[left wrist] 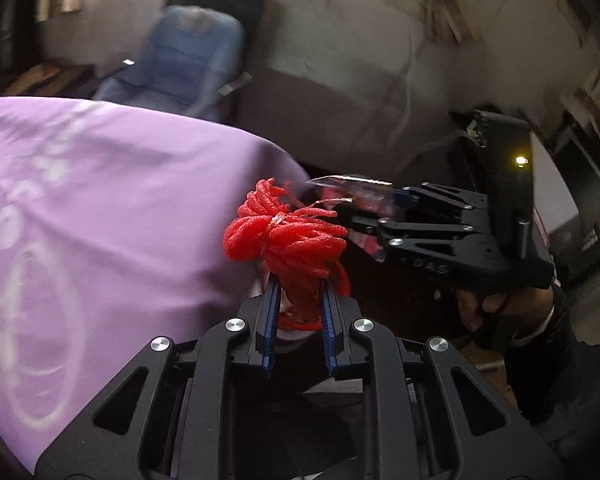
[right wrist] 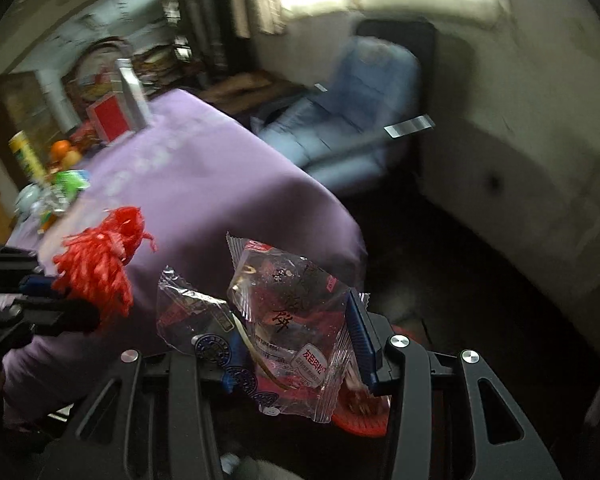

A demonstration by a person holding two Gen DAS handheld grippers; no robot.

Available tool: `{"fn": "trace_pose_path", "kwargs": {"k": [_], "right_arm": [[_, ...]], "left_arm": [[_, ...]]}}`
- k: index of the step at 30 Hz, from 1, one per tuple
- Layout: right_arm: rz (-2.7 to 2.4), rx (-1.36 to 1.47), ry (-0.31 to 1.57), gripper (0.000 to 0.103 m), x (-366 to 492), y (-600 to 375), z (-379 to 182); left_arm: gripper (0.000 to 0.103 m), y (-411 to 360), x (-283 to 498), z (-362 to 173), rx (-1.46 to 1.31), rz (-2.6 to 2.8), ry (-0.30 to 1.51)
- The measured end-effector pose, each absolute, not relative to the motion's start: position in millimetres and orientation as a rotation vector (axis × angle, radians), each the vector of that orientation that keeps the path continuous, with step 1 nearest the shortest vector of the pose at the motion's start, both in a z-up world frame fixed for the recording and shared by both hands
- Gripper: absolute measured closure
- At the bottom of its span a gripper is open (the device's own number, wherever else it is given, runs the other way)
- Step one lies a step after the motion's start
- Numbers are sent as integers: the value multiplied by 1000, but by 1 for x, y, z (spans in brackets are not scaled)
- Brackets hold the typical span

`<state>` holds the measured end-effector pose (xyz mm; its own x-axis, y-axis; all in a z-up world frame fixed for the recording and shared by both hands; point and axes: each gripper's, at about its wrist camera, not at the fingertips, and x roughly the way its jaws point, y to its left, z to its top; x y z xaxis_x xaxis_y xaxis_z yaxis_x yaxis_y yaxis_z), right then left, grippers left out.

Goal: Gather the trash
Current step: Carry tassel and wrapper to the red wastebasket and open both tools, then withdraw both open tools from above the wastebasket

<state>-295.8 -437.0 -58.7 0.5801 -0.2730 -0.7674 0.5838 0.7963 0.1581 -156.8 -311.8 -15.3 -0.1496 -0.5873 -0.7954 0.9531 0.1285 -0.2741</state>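
My left gripper (left wrist: 299, 280) is shut on a bundle of red plastic string (left wrist: 288, 236), which sticks out past its blue pads (left wrist: 270, 312) over the edge of the purple-clothed table (left wrist: 100, 200). In the right wrist view the same bundle (right wrist: 100, 268) shows at the left in the left gripper (right wrist: 40, 292). My right gripper (right wrist: 280, 316) is shut on a bunch of clear snack wrappers (right wrist: 296, 280); its left finger is hidden behind them. From the left wrist view the right gripper (left wrist: 364, 216) hangs to the right with the wrappers (left wrist: 352, 188), a hand (left wrist: 492, 304) on its grip.
On the table's far side (right wrist: 204, 168) stand a red box (right wrist: 108, 120), a yellow can (right wrist: 26, 156), oranges (right wrist: 62, 150) and a green packet (right wrist: 70, 184). A blue chair (right wrist: 360, 112) stands by the wall. Something red (right wrist: 360, 420) lies on the dark floor below the wrappers. Both views are motion-blurred.
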Motion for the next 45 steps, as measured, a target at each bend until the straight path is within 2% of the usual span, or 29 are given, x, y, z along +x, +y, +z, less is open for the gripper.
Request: {"fn": "trace_pose_path", "kwargs": {"k": [6,10,14,18,22,26,29,31,32,36,41,45], "right_arm": [[-643,594,893,58,-340,-482,-125],[-695,706,927,58,-361,-507,-167],[-727,875,950,58,-378,-528,-215],[-706,983,974,58,-378,-537,-254],[-699,1123,962,58,-373,-541,-290],[-712,1149,983,58,-367,-544,-304],[-738,1196,982,53,-371,-549,-314],[-750,1235,980,42,-370,-556,-320],[-763,1240,975,40,-373,-557,-319],[-795,1230,962,31,-381,-562,-314],[-814,1205,945,27,-383,-562,-296],[-788,1204,937,20,-380,-560,-284]], "left_arm": [[83,-376,-203,-67,625,-1526,1079],[83,-410,-212,-121,688,-1460,1143],[83,-442,-217,-190,760,-1412,1302],[83,-466,-217,-231,781,-1385,1370],[83,-482,-218,-259,824,-1344,1401],[83,-484,-226,-272,852,-1314,1415],[82,-480,-229,-280,878,-1297,1419],[78,-480,-225,-284,884,-1272,1428],[76,-480,-224,-284,884,-1264,1432],[37,-479,-220,-280,851,-1261,1436],[35,-474,-219,-268,819,-1289,1424],[35,-467,-217,-254,799,-1314,1398]]}}
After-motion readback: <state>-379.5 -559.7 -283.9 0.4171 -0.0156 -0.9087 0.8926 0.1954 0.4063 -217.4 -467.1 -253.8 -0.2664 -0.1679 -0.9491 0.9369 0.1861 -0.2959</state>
